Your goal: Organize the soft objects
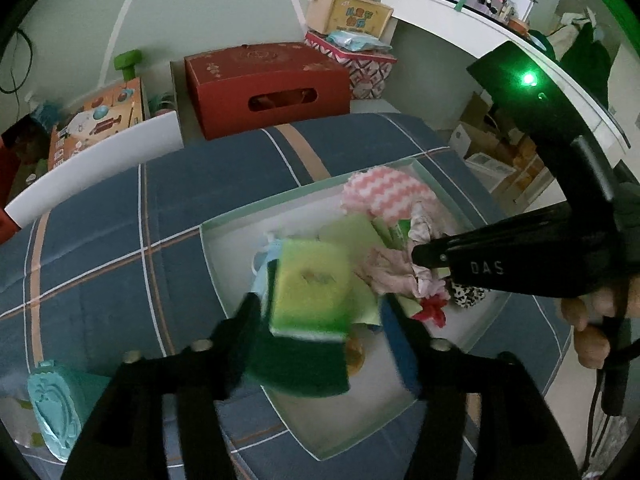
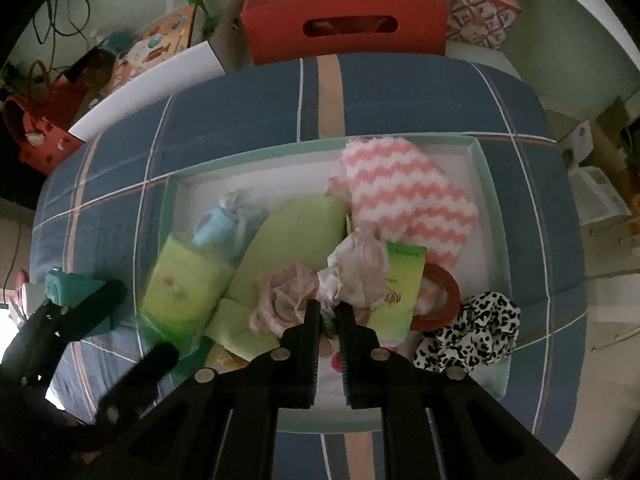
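Left wrist view: left gripper (image 1: 320, 320) fills the bottom of frame, jaws well apart, a blurred yellow-green sponge (image 1: 308, 292) with dark green scrub side between them; neither pad looks pressed on it, so no firm grip visible. Sponge sits over the lower left part of the shallow pale-green tray (image 1: 256, 210). Same view, right of centre: right gripper (image 1: 420, 252) comes in from the right edge, tip over the crumpled pink cloth (image 1: 384, 276); a hand (image 1: 592, 320) holds its handle at the right edge. Right wrist view: right gripper's jaws at lower centre are nearly closed, narrow gap, and the pale twisted end of the pink cloth runs down between the tips; looks pinched, though pad contact itself is hidden. Left gripper shows lower left, open, beside the sponge at the tray's left side. Further in the tray: a light green cloth (image 2: 296, 236) in the middle, a blue knitted piece (image 2: 216, 228) behind the sponge, a pink-and-white zigzag fluffy item (image 2: 404, 196) at upper right, a black-and-white spotted scrunchie (image 2: 472, 332) at lower right on the tray rim, an orange-red ring (image 2: 448, 300) just left of it. Tray rests on a blue plaid bedcover (image 2: 240, 108). Far end, top of frame: a red cardboard box (image 2: 344, 12) with a handle cutout.
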A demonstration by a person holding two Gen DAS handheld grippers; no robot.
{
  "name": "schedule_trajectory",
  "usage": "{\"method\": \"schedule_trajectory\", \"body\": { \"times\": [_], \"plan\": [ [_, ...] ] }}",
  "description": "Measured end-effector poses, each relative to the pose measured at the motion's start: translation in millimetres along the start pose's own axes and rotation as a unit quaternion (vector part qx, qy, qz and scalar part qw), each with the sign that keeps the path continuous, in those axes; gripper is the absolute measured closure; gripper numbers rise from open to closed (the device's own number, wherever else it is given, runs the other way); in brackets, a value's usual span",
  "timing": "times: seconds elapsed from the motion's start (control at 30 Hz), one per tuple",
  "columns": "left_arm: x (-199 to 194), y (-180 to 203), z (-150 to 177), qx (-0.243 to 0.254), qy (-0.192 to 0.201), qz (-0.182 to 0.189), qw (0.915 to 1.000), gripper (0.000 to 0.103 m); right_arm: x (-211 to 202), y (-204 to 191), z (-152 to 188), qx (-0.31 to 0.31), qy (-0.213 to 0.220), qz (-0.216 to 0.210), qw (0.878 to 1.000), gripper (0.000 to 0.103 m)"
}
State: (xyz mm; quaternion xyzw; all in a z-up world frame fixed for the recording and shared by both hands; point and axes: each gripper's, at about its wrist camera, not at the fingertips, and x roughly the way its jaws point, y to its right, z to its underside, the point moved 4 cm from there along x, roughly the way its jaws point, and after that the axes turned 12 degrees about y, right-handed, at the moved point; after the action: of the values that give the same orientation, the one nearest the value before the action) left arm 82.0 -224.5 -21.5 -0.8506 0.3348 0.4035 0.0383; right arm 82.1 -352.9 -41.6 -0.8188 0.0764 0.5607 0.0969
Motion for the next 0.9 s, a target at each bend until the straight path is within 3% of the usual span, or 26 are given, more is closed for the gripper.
{"method": "schedule_trajectory", "body": {
  "times": [0.13,0.27,0.4,0.5,0.63,0.73,0.9],
  "plan": [
    [-8,-4,0,0.003,0.000,-0.007,1.0000,0.037,-7,-2,-1,-0.008,0.005,0.008,1.000,0.091],
    [-20,-22,1,-0.014,0.002,-0.033,0.9994,0.032,-15,-7,1,-0.015,0.008,0.011,1.000,0.080],
    [-33,-49,7,-0.036,0.009,-0.080,0.9961,0.021,-22,-15,6,-0.027,0.015,0.016,0.999,0.043],
    [-44,-68,16,-0.044,0.013,-0.114,0.9924,0.016,-25,-24,13,-0.033,0.024,0.011,0.999,0.042],
    [-57,-90,31,-0.061,0.010,-0.141,0.9881,0.007,-28,-41,28,-0.033,0.035,-0.004,0.999,0.029],
    [-72,-105,42,-0.069,0.019,-0.158,0.9848,0.006,-28,-52,39,-0.030,0.044,-0.007,0.999,0.016],
    [-96,-115,54,-0.076,0.032,-0.178,0.9807,0.006,-41,-67,56,-0.029,0.075,-0.001,0.997,0.011]
  ]
}}
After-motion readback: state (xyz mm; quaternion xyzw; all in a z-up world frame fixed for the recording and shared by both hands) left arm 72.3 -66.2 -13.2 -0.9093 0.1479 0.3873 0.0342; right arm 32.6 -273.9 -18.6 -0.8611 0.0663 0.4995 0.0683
